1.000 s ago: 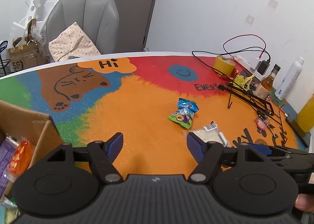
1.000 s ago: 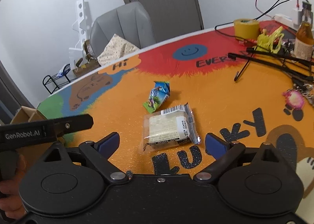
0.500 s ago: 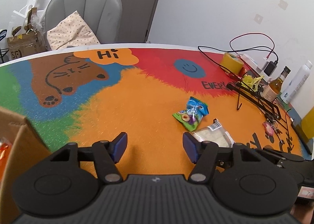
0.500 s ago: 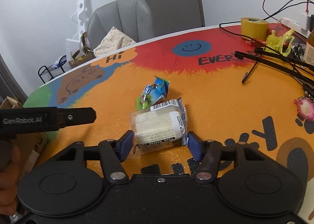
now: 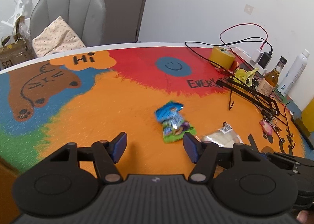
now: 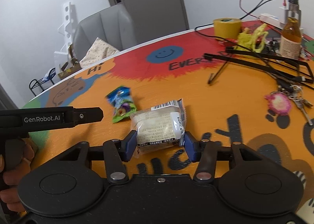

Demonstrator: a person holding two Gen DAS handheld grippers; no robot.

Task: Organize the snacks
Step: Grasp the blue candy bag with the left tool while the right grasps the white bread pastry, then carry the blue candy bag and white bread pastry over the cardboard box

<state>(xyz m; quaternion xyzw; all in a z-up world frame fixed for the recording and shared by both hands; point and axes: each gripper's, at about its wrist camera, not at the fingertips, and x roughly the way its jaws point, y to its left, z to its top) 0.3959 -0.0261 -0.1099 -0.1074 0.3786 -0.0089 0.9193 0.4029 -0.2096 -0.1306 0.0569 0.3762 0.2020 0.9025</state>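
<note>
Blue-and-green snack packet (image 6: 120, 104), clear white-labelled wrapper (image 6: 158, 126) — orange, red, blue table mat (image 5: 121, 104)

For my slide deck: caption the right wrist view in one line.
Right gripper closing on a clear-wrapped snack pack on the colourful table mat, blue-green snack packet lying just beyond.

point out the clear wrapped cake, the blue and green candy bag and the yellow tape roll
clear wrapped cake (image 6: 157, 126), right wrist view, middle of the wrapper
blue and green candy bag (image 5: 173, 121), left wrist view, centre of the bag
yellow tape roll (image 6: 226, 28), right wrist view, outer side wall
</note>
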